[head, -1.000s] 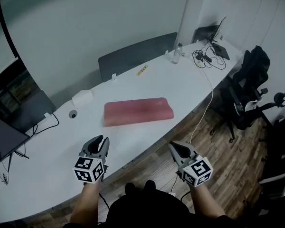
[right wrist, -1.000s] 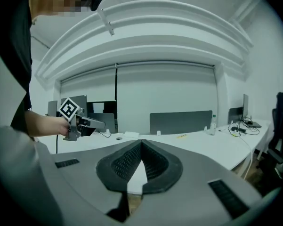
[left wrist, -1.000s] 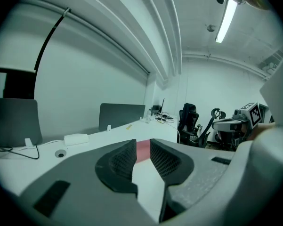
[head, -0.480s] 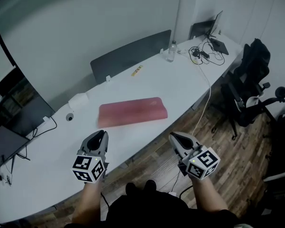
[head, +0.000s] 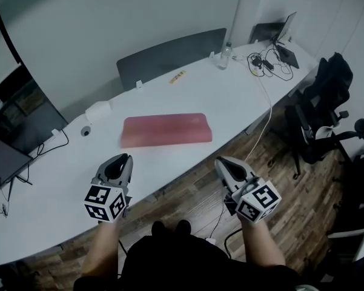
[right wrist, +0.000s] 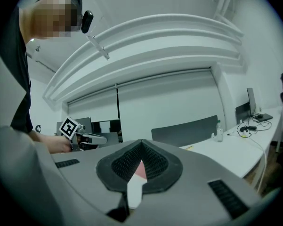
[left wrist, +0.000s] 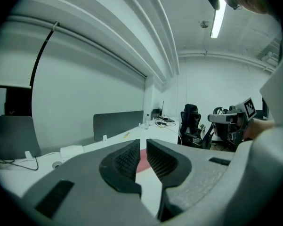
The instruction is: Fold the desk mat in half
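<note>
Left claw [head: 122,158] has just been closing to an empty slit. Right claw [head: 221,161] is closed, empty. Desk mat [head: 166,130] lies ahead on the bench [head: 230,96].

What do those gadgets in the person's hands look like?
The left tool and right tool are alike: a grey plastic body, two black ribbed pads in front, and a cube of black-and-white square markers behind. The person wears a dark top.
</note>
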Tool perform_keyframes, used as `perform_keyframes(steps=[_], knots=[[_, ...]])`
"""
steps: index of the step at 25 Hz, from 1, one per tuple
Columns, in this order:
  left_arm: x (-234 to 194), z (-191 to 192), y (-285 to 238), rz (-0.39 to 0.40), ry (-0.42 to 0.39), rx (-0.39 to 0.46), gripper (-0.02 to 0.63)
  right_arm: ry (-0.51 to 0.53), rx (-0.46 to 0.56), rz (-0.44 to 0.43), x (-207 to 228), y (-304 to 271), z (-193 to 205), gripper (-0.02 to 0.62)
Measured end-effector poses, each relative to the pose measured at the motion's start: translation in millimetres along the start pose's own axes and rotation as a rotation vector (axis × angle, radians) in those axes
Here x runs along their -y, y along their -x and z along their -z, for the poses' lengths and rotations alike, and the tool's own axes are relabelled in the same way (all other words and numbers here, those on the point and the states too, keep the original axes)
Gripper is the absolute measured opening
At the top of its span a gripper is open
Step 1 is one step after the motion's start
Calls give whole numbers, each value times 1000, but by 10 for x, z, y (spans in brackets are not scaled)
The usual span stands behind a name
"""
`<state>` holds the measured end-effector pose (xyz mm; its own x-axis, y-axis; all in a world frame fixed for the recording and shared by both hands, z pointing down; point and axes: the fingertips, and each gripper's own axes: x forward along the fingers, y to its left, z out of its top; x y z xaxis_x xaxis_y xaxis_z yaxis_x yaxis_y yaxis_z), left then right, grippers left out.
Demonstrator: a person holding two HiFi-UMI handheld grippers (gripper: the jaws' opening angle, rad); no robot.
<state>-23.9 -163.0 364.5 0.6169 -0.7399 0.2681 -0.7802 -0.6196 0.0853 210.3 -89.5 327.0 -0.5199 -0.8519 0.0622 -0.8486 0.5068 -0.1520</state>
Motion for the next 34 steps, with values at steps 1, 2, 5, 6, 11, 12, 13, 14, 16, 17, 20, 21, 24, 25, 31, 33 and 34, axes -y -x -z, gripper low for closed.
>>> perform_keyframes(steps=[1,2,5,6,11,12,13,14,16,17,20,21,24,25,31,33,34], knots=[[-3,-15,-8,3,-2,-1,48,-7,7,5,19,20,-5,2],[-10,-40,-14,6,-3,0,48,-12,11,12,34,35,-7,2],[-46,-128,-24,11,-16,9,48,0,13,33,70,43,-10,2],[-58,-149,-30,12,-22,11,48,6,12,38,82,30,-8,2],[-126,-152,-34,12,-25,10,48,6,-7,48,92,-68,60,2],[-144,-138,-27,9,-22,9,48,5,-13,49,90,-87,77,2],[-160,-120,-18,5,-21,7,48,6,-18,49,87,-105,93,2],[-176,-98,-7,0,-22,5,48,7,-23,50,84,-119,105,2],[-200,-51,15,-12,-32,0,48,11,-28,53,75,-141,116,2],[-209,-32,22,-16,-37,-2,48,14,-29,55,70,-151,112,2],[-224,-6,36,-21,-34,1,48,24,-31,52,47,-186,81,2],[-229,-3,42,-20,-28,4,48,26,-32,50,35,-196,73,2],[-255,-5,53,-19,-7,13,48,32,-36,46,0,-223,49,2],[-263,-8,56,-19,-3,14,48,34,-36,45,-6,-228,39,2],[-301,-27,85,-20,3,22,48,41,-37,46,-30,-246,-1,2],[-307,-28,97,-19,9,20,48,40,-38,43,-43,-245,-4,2],[-308,-28,103,-18,12,20,48,39,-38,42,-50,-244,-5,2]])
